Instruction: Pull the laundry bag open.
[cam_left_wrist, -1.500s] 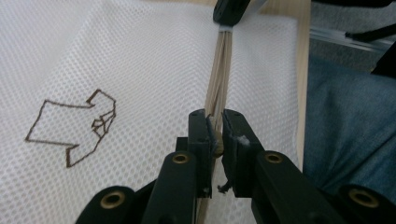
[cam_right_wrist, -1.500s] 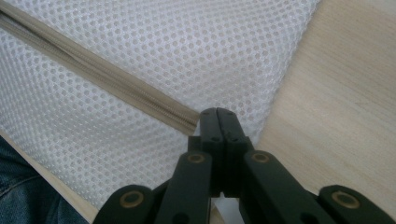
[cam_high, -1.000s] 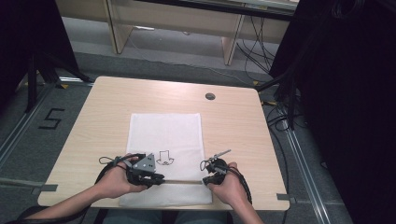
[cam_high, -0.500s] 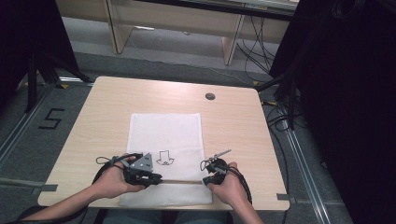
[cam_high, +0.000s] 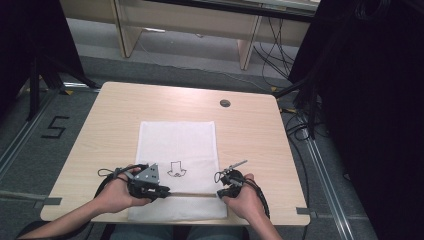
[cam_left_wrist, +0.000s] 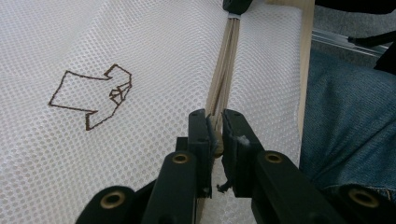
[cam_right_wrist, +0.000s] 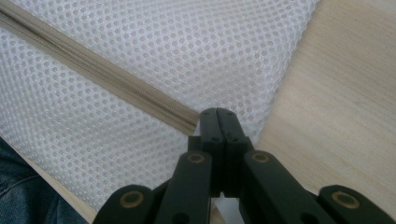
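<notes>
I am working at a pale wooden table (cam_high: 120, 115) on grey flooring, with a white mesh bag (cam_high: 178, 145) lying near my edge. Nothing is shifting since a second ago. My left gripper (cam_left_wrist: 214, 122) is pinching the beige zipper (cam_left_wrist: 223, 79); my right gripper (cam_right_wrist: 217, 113) is clamping its end (the zipper pull is hard to make out).

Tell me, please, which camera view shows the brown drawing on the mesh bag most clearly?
The left gripper view: the brown drawing sits close and sharp on the white mesh bag, every outline readable. The high view shows it small and indistinct; the right gripper view looks at plain mesh and the zipper.
</notes>
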